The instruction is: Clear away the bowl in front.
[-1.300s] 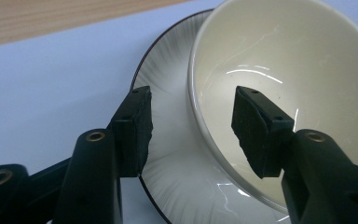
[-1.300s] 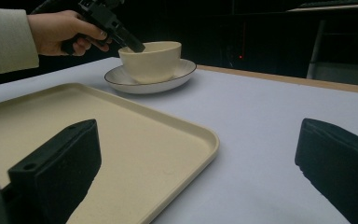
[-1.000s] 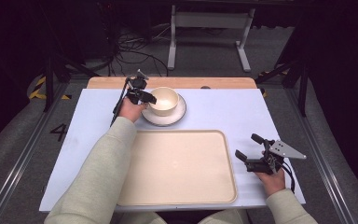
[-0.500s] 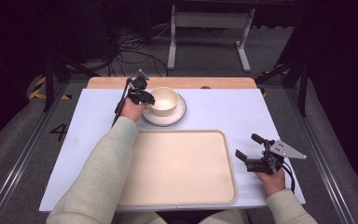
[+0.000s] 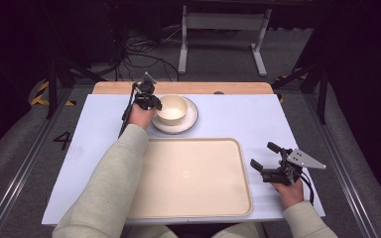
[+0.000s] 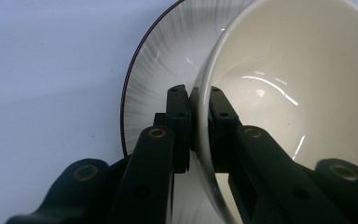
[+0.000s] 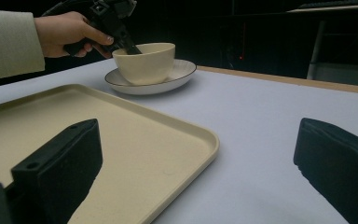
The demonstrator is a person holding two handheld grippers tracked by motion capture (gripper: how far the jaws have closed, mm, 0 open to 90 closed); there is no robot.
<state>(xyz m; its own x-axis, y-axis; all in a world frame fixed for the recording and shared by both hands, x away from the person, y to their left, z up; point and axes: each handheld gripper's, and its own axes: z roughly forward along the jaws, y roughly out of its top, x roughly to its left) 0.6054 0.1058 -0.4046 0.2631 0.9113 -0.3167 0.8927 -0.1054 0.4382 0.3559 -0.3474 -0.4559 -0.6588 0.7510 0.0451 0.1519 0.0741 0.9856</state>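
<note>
Left gripper (image 5: 151, 102): jaws have just been closing, now pinching bowl (image 5: 172, 108) rim, wall between them. Bowl sits on plate (image 5: 191, 120), far desk (image 5: 238, 114) edge. Glazed ceramic: rigid, slippery, fragile; hold at rim. Right gripper (image 5: 267, 162): jaws spread, idle beside tray (image 5: 193, 178).

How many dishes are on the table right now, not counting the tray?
2: a cream bowl, its rim pinched by the left gripper, and the plate it sits on, beyond the tray.
</note>
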